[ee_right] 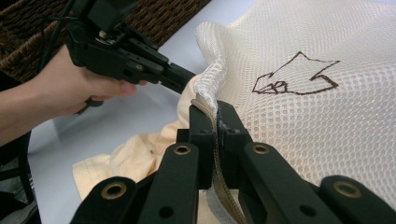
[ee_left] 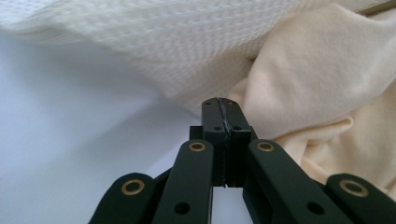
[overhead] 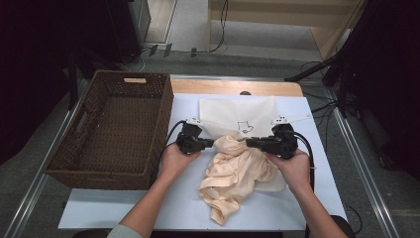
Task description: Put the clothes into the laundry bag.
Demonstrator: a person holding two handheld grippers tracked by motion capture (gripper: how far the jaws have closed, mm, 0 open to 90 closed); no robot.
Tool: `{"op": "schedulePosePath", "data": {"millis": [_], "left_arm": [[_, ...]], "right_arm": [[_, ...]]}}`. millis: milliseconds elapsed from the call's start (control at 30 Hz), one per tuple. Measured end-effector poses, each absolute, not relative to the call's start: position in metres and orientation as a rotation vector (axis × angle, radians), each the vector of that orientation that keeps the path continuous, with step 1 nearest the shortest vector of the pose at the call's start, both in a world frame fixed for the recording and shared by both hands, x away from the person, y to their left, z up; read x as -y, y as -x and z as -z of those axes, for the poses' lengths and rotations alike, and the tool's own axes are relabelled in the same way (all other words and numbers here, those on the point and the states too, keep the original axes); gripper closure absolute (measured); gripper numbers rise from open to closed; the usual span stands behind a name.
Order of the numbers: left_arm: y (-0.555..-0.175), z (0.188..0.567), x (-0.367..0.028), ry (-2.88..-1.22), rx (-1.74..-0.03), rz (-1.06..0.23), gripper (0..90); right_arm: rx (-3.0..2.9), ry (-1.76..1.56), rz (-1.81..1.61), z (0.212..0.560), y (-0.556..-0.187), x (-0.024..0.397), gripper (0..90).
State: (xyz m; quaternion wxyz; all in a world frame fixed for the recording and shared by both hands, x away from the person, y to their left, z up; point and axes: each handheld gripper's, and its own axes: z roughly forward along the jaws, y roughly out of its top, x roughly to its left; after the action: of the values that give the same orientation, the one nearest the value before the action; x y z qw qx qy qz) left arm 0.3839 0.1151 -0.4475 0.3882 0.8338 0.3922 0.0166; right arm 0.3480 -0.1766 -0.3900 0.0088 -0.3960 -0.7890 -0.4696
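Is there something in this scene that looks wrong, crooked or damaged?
Nothing looks damaged or spilled. The peach garment lies crumpled, partly in the mouth of the mesh laundry bag, trailing onto the table. The right tool pinches the bag's rim; the left tool is shut beside it.

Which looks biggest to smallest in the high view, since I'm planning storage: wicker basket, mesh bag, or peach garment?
1. Wicker basket, clearly largest.
2. and 3. Mesh bag and peach garment look alike: the garment is crumpled and covers part of the bag, so no ranking.
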Motion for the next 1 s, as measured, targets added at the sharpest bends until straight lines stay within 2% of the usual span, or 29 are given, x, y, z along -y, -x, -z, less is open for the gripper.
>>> {"op": "schedulePosePath", "data": {"millis": [433,1000], "left_arm": [[-0.369,0.441,-0.083,-2.061,-0.908,0.053,90.0],[-0.350,0.428,-0.041,-2.116,-0.812,0.003,90.0]], "right_arm": [[2.462,1.248,1.462,0.392,-0.350,0.175,87.3],[2.450,1.251,1.462,0.395,-0.353,0.169,87.2]]}}
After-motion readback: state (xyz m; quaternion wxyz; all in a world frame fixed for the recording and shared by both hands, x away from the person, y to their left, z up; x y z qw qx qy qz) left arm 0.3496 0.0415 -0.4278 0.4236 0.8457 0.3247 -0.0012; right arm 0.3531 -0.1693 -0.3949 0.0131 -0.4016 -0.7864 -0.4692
